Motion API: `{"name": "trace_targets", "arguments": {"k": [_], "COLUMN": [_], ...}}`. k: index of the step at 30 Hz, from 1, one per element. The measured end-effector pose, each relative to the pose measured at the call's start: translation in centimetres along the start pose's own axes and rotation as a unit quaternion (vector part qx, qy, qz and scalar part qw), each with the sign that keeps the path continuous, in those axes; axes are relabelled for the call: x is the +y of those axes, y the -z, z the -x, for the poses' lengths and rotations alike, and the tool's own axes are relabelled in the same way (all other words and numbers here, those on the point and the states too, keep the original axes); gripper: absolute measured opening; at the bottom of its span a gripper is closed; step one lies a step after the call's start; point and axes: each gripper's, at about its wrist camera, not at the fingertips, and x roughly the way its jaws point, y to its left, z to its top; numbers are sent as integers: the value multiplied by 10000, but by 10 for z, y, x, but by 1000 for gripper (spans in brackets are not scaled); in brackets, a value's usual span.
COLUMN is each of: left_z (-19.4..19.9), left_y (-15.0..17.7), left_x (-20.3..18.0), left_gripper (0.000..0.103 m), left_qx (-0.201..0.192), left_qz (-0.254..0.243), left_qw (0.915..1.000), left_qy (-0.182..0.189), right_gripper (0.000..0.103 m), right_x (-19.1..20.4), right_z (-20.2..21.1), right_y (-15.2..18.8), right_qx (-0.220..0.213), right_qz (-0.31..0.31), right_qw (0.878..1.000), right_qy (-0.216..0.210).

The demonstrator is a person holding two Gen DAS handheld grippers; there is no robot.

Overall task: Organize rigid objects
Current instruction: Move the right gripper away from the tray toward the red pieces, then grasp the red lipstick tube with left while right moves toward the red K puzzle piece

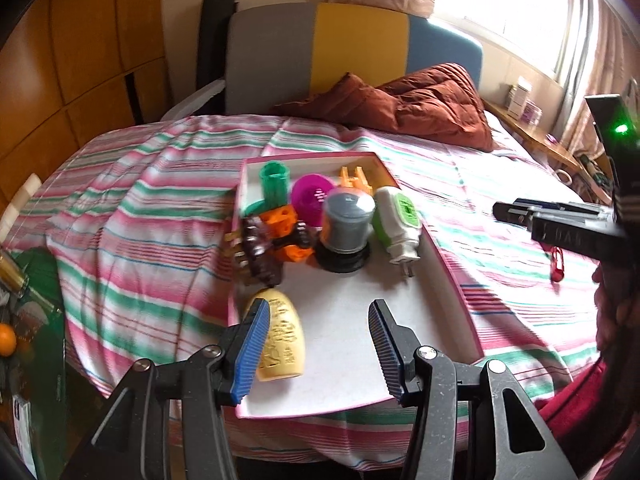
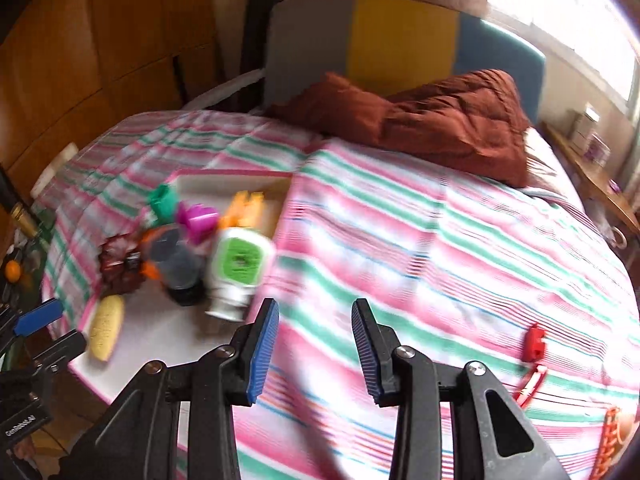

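Observation:
A pink-rimmed white box lid (image 1: pixel 344 312) lies on the striped bed and holds several objects: a yellow egg-shaped piece (image 1: pixel 284 340), a dark brown toy (image 1: pixel 260 250), an orange block (image 1: pixel 286 224), a green cylinder (image 1: pixel 274 182), a magenta cup (image 1: pixel 312 196), a grey cylinder (image 1: pixel 346 220) and a white-green plug device (image 1: pixel 400 220). My left gripper (image 1: pixel 316 350) is open over the tray's near end, its left finger beside the yellow piece. My right gripper (image 2: pixel 316 354) is open and empty over the bedspread, right of the tray (image 2: pixel 160 336). A red clip (image 2: pixel 534 342) lies on the bed to the right.
A brown quilt (image 1: pixel 420 104) lies by the coloured headboard (image 1: pixel 356 40). A wooden wardrobe (image 1: pixel 72 60) stands at the left. A side table (image 1: pixel 536 132) with small items stands under the window. A red-orange item (image 2: pixel 612 436) sits at the bed's near right.

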Motion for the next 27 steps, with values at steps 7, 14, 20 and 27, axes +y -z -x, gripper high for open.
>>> {"name": "trace_targets", "arguments": {"k": [7, 14, 20, 27], "left_z": [-4, -15, -32, -64], "left_y": [-10, -20, -26, -34], "left_x": [-32, -68, -113, -180], "left_gripper": [52, 52, 52, 52], "left_qx": [7, 89, 240, 481], "left_qz": [-378, -707, -1067, -1623], "left_qw": [9989, 9959, 9909, 9777], "left_qy": [260, 549, 789, 1240], "right_gripper": [38, 38, 38, 38], "right_x": [-90, -210, -280, -289], "right_z": [10, 19, 32, 32], "right_y": [6, 37, 84, 95], "right_qx": [39, -26, -278, -286], "right_qz": [-747, -2435, -4352, -4768], "right_qw": [9951, 9600, 8933, 8754], "right_qy": [654, 1382, 1083, 740]}}
